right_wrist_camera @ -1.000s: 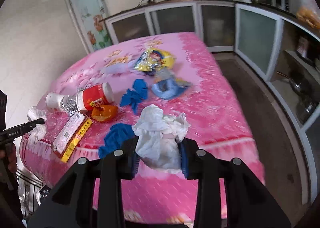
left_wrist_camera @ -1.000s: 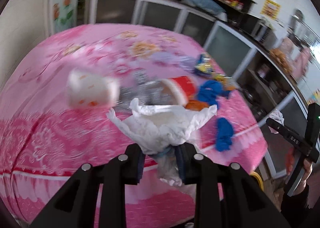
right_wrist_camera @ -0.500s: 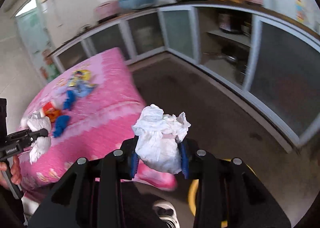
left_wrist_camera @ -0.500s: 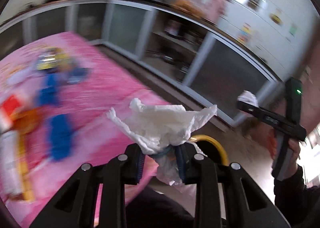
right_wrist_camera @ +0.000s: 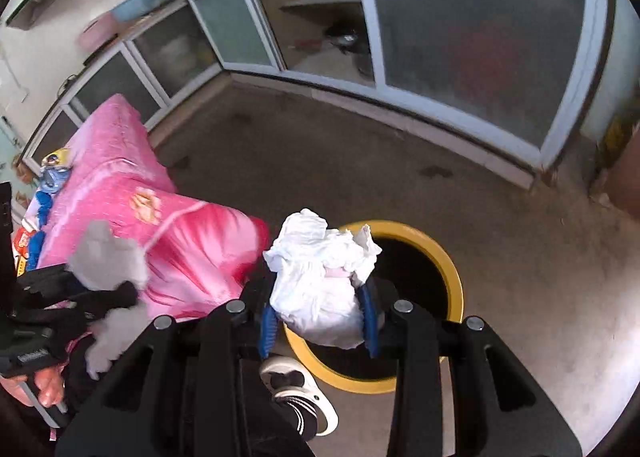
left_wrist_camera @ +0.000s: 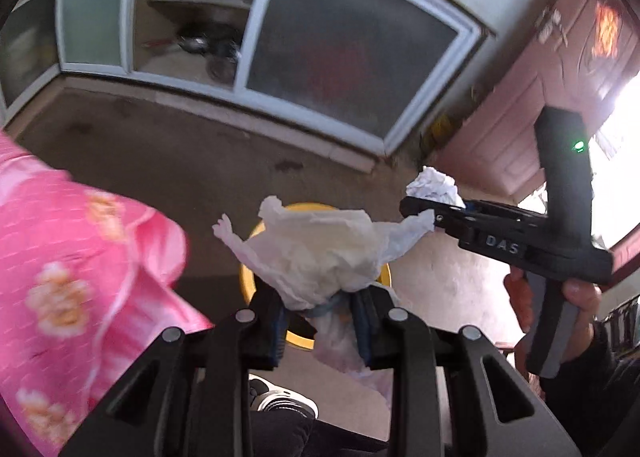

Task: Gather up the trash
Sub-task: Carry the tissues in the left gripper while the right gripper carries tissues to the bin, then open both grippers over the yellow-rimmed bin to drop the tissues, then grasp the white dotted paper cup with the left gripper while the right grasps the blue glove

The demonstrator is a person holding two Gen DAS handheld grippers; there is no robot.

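Observation:
My left gripper point(left_wrist_camera: 320, 317) is shut on a crumpled white tissue wad point(left_wrist_camera: 320, 253) and holds it above a yellow-rimmed trash bin point(left_wrist_camera: 246, 281) on the floor. My right gripper point(right_wrist_camera: 318, 323) is shut on another crumpled white paper wad point(right_wrist_camera: 320, 281), held over the near edge of the same bin point(right_wrist_camera: 450, 269). The right gripper with its wad also shows in the left wrist view point(left_wrist_camera: 434, 187), to the right. The left gripper shows blurred at the left of the right wrist view point(right_wrist_camera: 104, 277).
The pink-covered table point(right_wrist_camera: 120, 193) stands to the left with blue cloths and wrappers point(right_wrist_camera: 48, 181) on it. Glass-fronted cabinets point(right_wrist_camera: 460, 37) line the far side. Bare concrete floor point(right_wrist_camera: 360, 161) lies between. My white shoe point(right_wrist_camera: 296, 397) is beside the bin.
Both grippers have swung away from the table and down toward the floor. The yellow bin now lies right beneath both wads. Both grips are unchanged.

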